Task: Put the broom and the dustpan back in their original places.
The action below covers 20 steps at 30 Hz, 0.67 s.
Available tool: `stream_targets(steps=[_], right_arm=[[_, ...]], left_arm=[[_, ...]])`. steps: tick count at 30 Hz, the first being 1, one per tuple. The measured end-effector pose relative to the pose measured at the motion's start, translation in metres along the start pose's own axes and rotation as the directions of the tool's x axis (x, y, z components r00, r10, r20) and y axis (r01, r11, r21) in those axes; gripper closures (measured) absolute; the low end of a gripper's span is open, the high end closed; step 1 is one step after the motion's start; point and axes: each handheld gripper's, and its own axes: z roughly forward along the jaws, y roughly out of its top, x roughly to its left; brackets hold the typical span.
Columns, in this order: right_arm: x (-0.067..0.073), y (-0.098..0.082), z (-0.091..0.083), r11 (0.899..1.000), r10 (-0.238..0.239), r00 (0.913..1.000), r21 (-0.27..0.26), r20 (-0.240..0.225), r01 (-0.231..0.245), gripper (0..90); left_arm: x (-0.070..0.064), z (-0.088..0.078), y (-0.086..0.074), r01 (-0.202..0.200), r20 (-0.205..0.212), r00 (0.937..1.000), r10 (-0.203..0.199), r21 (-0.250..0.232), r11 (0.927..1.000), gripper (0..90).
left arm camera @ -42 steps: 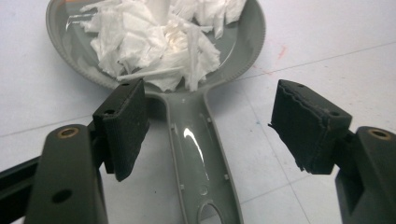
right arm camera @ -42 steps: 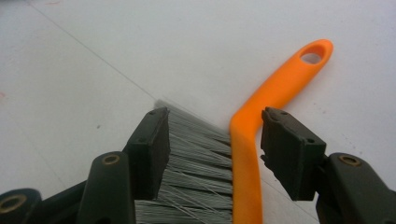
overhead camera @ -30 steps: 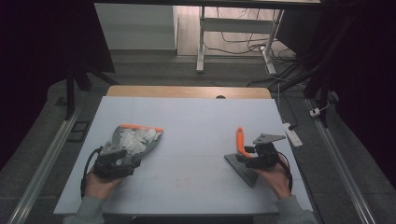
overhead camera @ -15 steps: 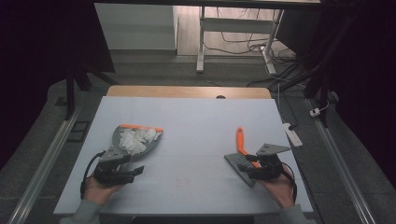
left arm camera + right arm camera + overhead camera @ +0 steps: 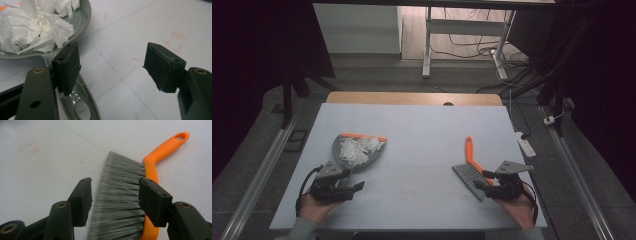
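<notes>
Two grippers low over white desk point(image 5: 422, 130). Left gripper point(image 5: 112, 65) open, empty, beside handle of grey dustpan point(image 5: 358, 150) holding crumpled tissue point(image 5: 354, 148). Right gripper point(image 5: 115, 200) open, jaws straddling grey bristles of orange-handled brush point(image 5: 150, 162), flat on desk.

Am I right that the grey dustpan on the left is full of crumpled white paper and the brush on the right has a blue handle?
Not quite. The dustpan does hold crumpled white paper, but the brush has an orange handle, not blue. The right gripper view shows it plainly: grey bristles with an orange handle running off to the upper right.
</notes>
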Motion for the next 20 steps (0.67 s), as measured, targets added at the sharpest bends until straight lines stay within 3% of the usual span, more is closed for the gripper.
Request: stream_targets(steps=[20], right_arm=[[0.0022,0.0018,0.0006,1.0,-0.008,1.0,-0.001,-0.001,0.008,44.3]], left_arm=[[0.0008,0.0008,0.0,0.002,-0.001,1.0,-0.002,0.002,1.0,30.1]])
